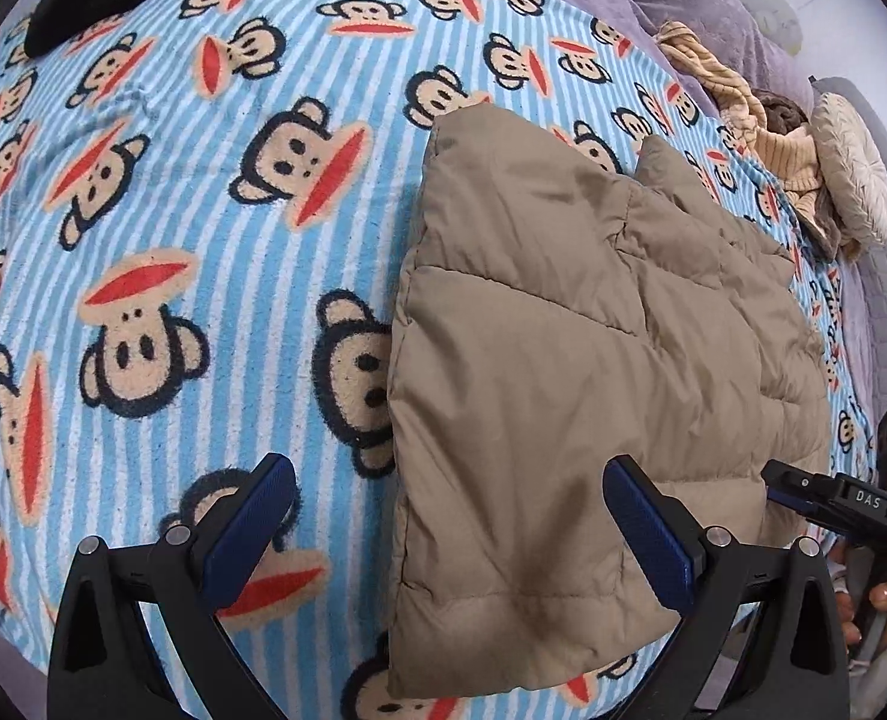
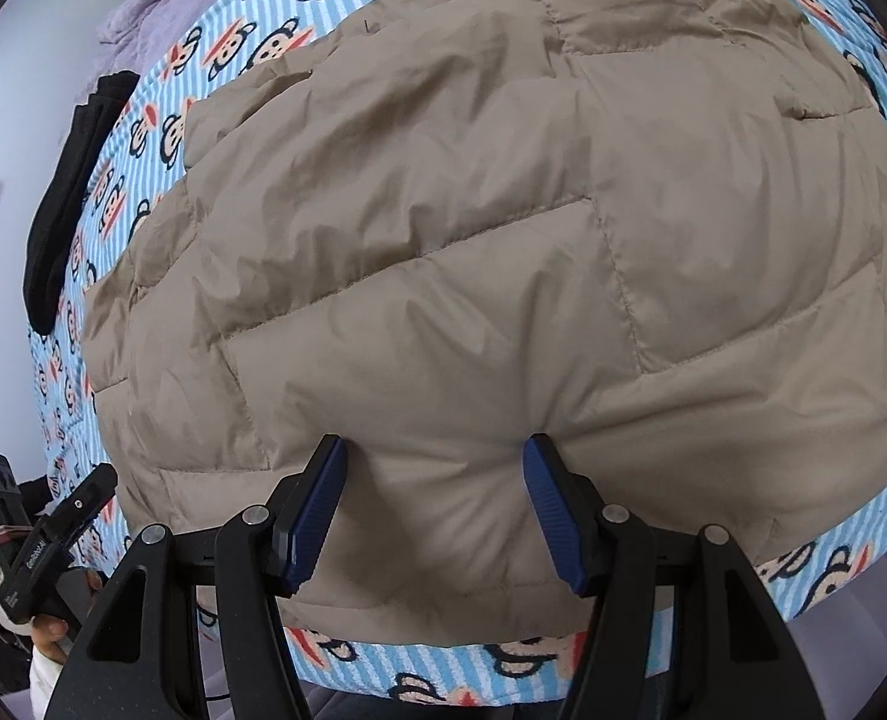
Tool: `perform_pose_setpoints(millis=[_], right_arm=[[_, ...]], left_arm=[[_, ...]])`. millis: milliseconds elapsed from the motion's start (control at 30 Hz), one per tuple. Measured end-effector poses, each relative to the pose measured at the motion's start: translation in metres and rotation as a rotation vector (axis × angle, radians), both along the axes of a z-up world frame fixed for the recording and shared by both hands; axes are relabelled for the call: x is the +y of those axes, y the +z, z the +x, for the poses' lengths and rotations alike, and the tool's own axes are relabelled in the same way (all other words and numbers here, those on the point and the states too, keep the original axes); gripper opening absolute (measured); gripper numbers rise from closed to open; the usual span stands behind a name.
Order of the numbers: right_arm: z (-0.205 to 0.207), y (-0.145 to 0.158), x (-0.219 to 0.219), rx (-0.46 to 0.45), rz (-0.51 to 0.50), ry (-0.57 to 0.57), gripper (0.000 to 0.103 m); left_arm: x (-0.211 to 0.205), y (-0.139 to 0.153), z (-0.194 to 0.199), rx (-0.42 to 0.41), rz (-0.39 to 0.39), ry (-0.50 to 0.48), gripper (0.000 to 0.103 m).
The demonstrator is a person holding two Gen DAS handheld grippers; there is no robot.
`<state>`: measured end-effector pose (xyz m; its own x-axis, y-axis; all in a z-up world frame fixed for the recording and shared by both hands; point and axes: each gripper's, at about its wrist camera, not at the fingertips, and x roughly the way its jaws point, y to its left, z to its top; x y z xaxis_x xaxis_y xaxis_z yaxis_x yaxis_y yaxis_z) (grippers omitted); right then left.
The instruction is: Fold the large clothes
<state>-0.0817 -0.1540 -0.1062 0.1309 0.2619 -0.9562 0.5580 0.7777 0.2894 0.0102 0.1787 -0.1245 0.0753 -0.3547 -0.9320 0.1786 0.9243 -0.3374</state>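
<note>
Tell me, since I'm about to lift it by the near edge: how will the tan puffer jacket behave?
The jacket looks puffy and quilted, so probably light for its bulk. It dents between the right gripper's open fingers, so it will likely sag and drape. The smooth shell may slip from a shallow pinch.

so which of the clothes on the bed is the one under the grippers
The tan puffer jacket; the black garment and cream knit lie off at the bed's edges.

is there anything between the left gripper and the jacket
Nothing visible. The open left gripper sits right at the near left edge of the tan jacket, with only the striped monkey blanket beneath. The right gripper is already over the jacket.
</note>
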Motion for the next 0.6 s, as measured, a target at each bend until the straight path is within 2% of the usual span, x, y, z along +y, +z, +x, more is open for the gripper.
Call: perform_pose_setpoints(millis=[167, 300, 467, 600], right_arm=[[0.001, -0.004, 0.001, 0.017, -0.008, -0.001, 0.065], [0.003, -0.008, 0.001, 0.031, -0.012, 0.006, 0.065], [0.007, -0.013, 0.002, 0.051, -0.021, 0.016, 0.065], [0.011, -0.015, 0.002, 0.058, -0.024, 0.026, 0.068]], left_arm=[[0.006, -0.02, 0.015, 0.054, -0.077, -0.057, 0.103], [0.002, -0.04, 0.029, 0.128, -0.18, -0.094, 0.103], [-0.025, -0.057, 0.039, 0.166, -0.265, -0.158, 0.103], [-0.049, -0.066, 0.042, 0.179, -0.282, -0.232, 0.103]])
